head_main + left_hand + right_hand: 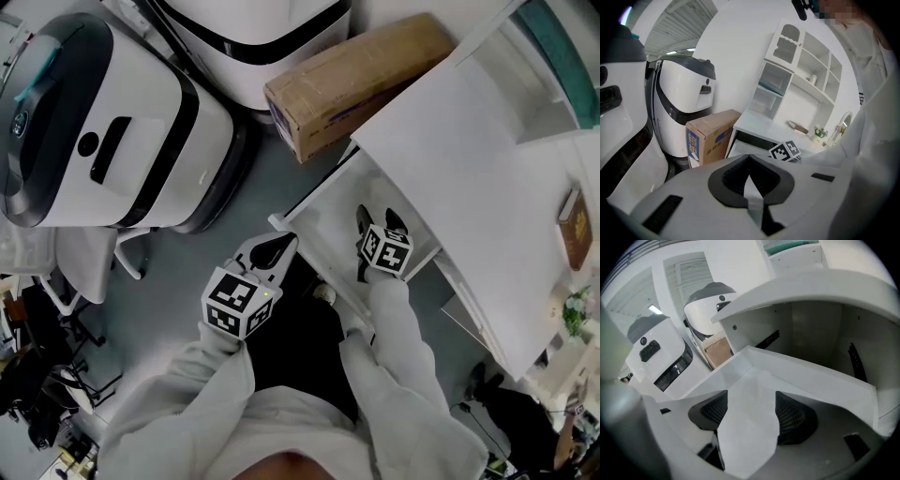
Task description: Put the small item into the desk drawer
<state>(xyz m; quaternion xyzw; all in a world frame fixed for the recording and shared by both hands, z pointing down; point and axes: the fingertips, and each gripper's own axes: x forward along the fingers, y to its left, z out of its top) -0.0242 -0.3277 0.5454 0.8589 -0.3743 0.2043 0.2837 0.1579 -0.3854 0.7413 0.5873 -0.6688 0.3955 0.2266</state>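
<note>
**Right jaws wide inside the open drawer**

On the head view, I saw the right hand-held gripper (378, 221) reaching down into the open white desk drawer (342, 202), below the edge of the white surface (450, 150). The left hand-held gripper (279, 247) hung just outside the drawer's near corner, over the grey floor (216, 234). A brown cardboard box (361, 80) lay beside the desk, near a large white-and-black machine (103, 131).

On the left gripper view, the left hand-held gripper (749, 164) had its jaws pressed together with nothing between them. Beyond them stood the cardboard box (710, 136) and the drawer (740, 146).

On the right gripper view, the right hand-held gripper (751, 401) had its jaws wide apart. Only the drawer's bare white floor showed between the ribbed black pads (792, 416), with the drawer's wall (811, 376) just ahead. I could not tell where the small item lay.
</note>
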